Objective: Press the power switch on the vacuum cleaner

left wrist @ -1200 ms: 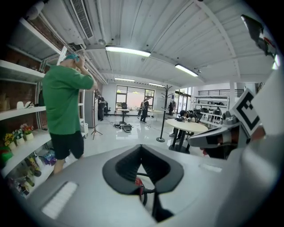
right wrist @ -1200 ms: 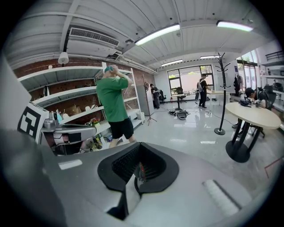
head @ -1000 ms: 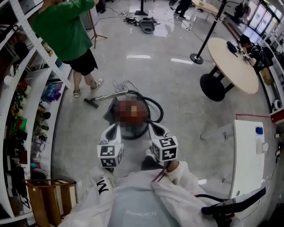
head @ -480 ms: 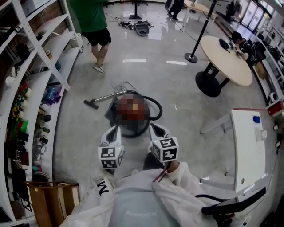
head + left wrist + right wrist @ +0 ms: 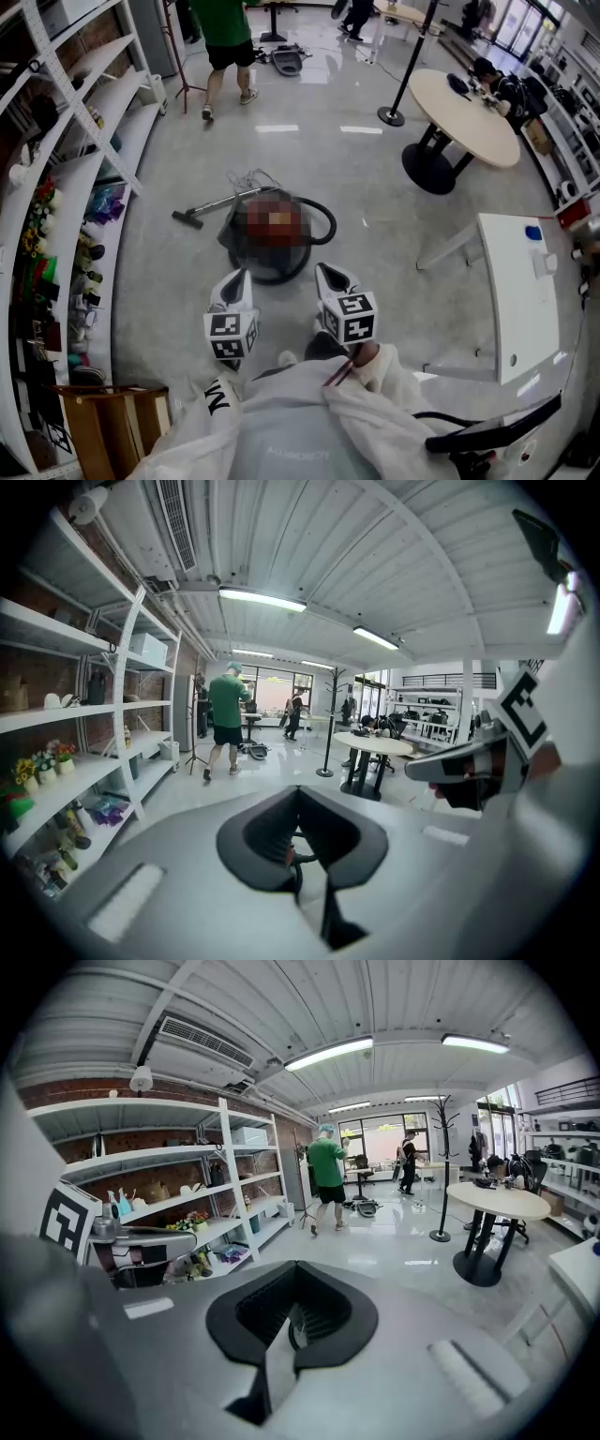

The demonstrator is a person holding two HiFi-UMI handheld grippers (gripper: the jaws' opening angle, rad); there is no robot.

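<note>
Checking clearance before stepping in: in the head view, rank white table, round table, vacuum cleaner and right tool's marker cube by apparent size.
White table, largest.
Round table and vacuum cleaner: look alike; the table is farther away, so unranked.
Right tool's marker cube, smallest.

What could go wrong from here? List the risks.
1. The black hose loops beside the vacuum cleaner and the wand lies alongside; stepping closer could snag a foot.
2. The left gripper and right gripper are shut and short of the vacuum cleaner, whose switch is not visible here; a press could miss.
</note>
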